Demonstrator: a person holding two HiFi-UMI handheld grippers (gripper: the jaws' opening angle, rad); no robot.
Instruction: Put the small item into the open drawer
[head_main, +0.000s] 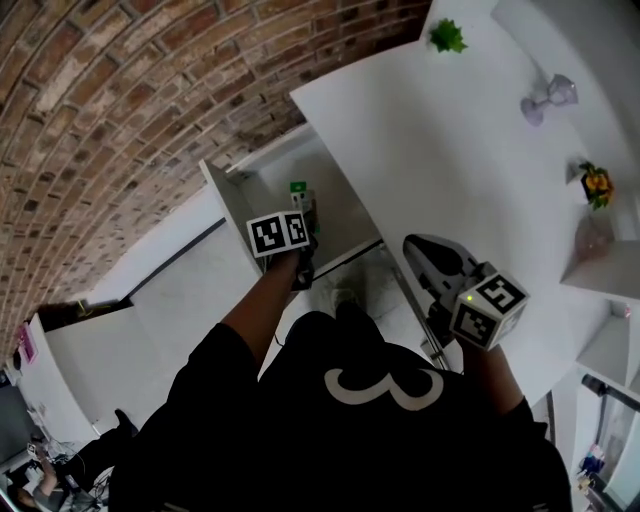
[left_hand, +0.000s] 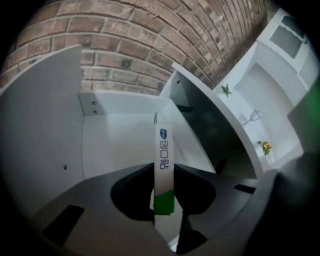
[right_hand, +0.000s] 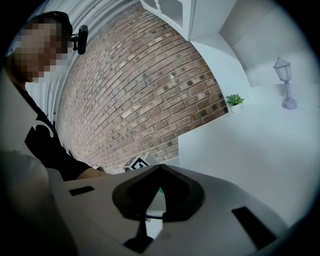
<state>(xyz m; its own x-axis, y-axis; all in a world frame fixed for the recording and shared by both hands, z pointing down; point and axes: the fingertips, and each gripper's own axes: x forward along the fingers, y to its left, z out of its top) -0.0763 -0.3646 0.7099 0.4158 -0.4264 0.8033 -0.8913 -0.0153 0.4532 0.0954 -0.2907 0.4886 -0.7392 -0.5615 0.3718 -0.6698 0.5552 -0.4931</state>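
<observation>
The small item is a thin white box (left_hand: 163, 155) with a green end and blue print. My left gripper (left_hand: 163, 169) is shut on it, so it stands on edge between the jaws. In the head view the left gripper (head_main: 304, 222) holds the box (head_main: 299, 189) over the open white drawer (head_main: 222, 190), pointing down into it. Past the box lies the drawer's bare white inside (left_hand: 115, 135). My right gripper (head_main: 414, 245) hangs to the right beside the cabinet front; its jaws (right_hand: 159, 169) meet at the tips with nothing between them.
The white cabinet top (head_main: 440, 140) carries a small green plant (head_main: 447, 36), a pale lamp (head_main: 546, 100) and a flower pot (head_main: 596, 184). A brick wall (head_main: 120, 110) runs behind the drawer. The person's dark shirt (head_main: 340, 420) fills the lower middle of the head view.
</observation>
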